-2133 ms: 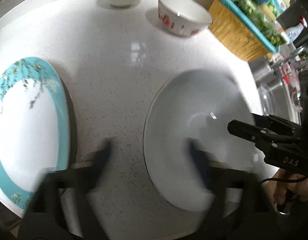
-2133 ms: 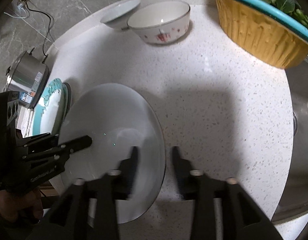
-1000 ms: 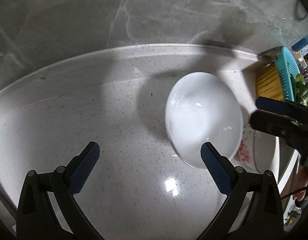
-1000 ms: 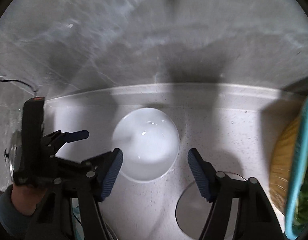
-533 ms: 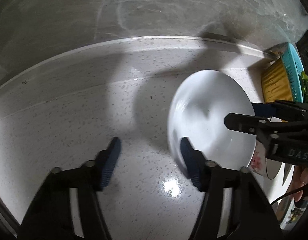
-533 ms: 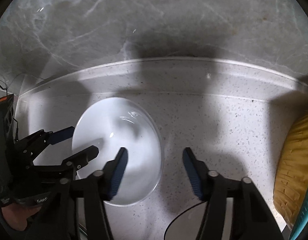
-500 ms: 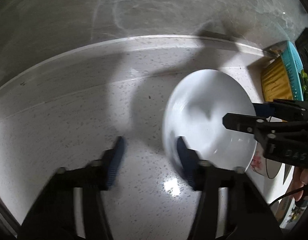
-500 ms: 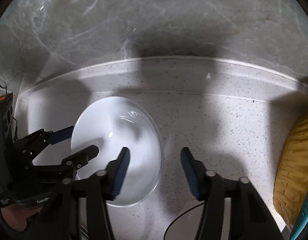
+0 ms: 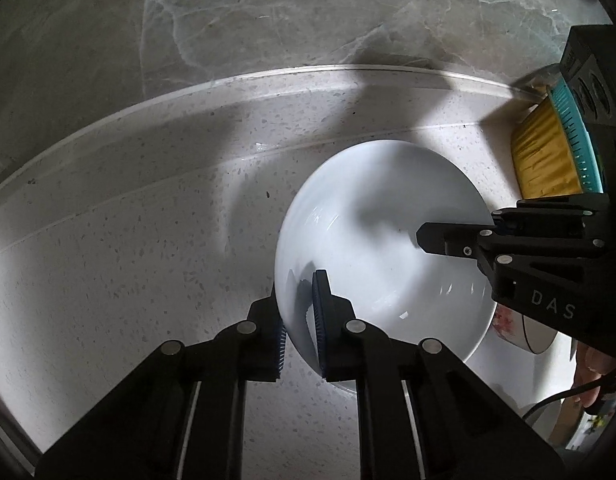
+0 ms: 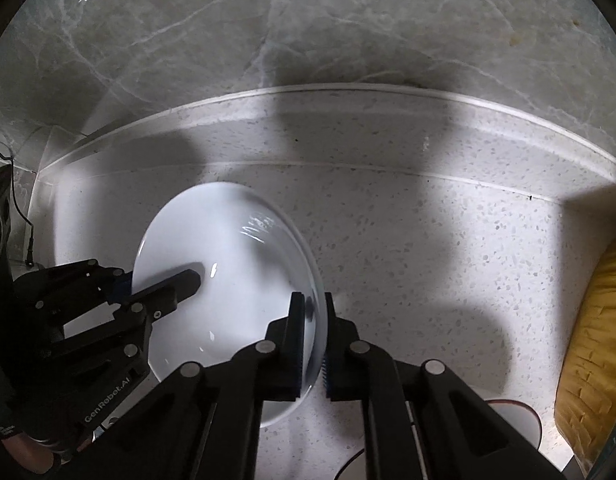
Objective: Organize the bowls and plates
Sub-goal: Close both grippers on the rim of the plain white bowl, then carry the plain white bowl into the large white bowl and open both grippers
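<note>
The left tool (image 9: 301, 316) has just been closing and is now clamped on the left rim of the white bowl (image 9: 382, 248), one finger inside and one outside. The bowl is near the far edge of the speckled white table (image 9: 147, 240), close to the grey marble wall (image 9: 267, 12). The right tool (image 10: 310, 340) has also just closed, gripping the bowl's right rim. Farther right stands a yellow basket (image 10: 596, 344), with a patterned bowl (image 9: 520, 330) near it.

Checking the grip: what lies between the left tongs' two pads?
The white bowl's rim wall, pinched by the left tongs, as the left wrist view shows.
</note>
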`<state>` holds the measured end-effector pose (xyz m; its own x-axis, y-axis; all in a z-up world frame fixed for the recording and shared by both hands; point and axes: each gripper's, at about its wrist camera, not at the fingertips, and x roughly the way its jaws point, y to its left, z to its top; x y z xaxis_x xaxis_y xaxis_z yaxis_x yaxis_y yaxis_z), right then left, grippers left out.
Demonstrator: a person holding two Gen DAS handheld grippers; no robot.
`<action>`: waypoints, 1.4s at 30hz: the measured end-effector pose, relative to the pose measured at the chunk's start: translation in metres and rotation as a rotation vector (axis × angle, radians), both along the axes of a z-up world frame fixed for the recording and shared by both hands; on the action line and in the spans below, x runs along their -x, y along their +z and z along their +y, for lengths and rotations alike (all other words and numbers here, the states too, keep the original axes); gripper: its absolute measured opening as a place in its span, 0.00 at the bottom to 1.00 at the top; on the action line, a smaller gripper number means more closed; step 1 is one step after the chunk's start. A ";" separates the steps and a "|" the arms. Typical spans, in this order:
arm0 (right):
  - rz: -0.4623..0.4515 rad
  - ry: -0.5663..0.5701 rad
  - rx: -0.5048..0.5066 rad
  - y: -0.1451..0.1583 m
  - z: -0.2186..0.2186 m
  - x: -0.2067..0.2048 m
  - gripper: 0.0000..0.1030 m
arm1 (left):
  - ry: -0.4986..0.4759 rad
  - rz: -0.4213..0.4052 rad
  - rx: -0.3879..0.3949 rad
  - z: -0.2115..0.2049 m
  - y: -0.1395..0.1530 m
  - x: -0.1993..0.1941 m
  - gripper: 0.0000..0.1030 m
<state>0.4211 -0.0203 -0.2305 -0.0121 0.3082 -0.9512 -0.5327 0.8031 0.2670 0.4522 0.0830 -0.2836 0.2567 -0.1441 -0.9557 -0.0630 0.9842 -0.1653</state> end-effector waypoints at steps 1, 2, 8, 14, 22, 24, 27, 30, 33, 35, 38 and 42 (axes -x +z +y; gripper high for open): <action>-0.001 -0.001 -0.001 0.000 0.000 0.000 0.09 | 0.002 -0.002 0.001 -0.001 0.000 0.000 0.10; -0.002 -0.003 -0.006 0.003 -0.001 0.005 0.09 | 0.001 -0.004 0.000 -0.001 0.001 0.000 0.10; -0.028 -0.001 -0.033 0.026 -0.018 0.008 0.09 | -0.001 -0.051 -0.021 -0.005 0.029 0.016 0.09; -0.064 0.004 -0.081 0.060 -0.047 0.021 0.09 | -0.026 -0.110 -0.028 -0.020 0.073 0.044 0.09; -0.114 0.014 -0.152 0.116 -0.121 0.073 0.09 | -0.086 -0.177 -0.015 -0.077 0.128 0.111 0.09; -0.122 0.011 -0.162 0.124 -0.139 0.090 0.09 | -0.107 -0.182 -0.008 -0.101 0.132 0.132 0.09; -0.132 0.007 -0.172 0.128 -0.163 0.124 0.09 | -0.132 -0.166 0.017 -0.137 0.132 0.167 0.09; -0.122 -0.002 -0.163 0.123 -0.186 0.150 0.09 | -0.150 -0.136 0.039 -0.168 0.122 0.199 0.09; -0.094 -0.015 -0.141 0.106 -0.218 0.176 0.09 | -0.159 -0.099 0.048 -0.197 0.107 0.227 0.09; -0.066 -0.028 -0.134 0.095 -0.233 0.189 0.09 | -0.162 -0.073 0.048 -0.211 0.094 0.240 0.09; -0.020 -0.039 -0.120 0.071 -0.249 0.201 0.09 | -0.162 -0.047 0.034 -0.227 0.077 0.257 0.09; -0.003 -0.031 -0.110 0.053 -0.256 0.209 0.09 | -0.159 -0.024 0.000 -0.246 0.060 0.272 0.09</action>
<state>0.2117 -0.2762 -0.1771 0.0014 0.4111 -0.9116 -0.5091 0.7849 0.3531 0.1802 -0.1626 -0.2241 0.2535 -0.1844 -0.9496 0.0973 0.9815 -0.1646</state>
